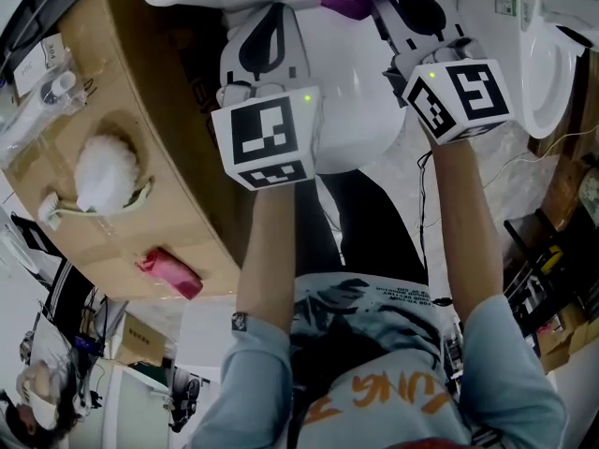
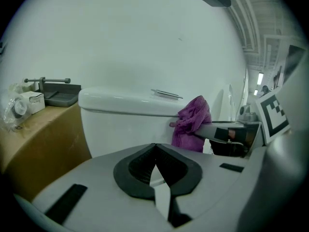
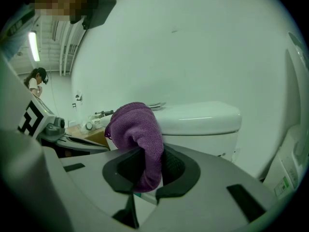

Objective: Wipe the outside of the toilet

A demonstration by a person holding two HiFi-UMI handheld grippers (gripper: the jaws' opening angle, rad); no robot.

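Workshop: toilet beside cardboard box

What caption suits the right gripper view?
Right gripper clamps a purple knitted cloth before the white ceramic toilet tank.

— How much of the toilet can you see from your head view?
— Its tank runs off the top edge, and your left gripper covers part of it.
— And the purple cloth?
— It hides the inner jaw faces of your right gripper. The print on the small box is too small to read.
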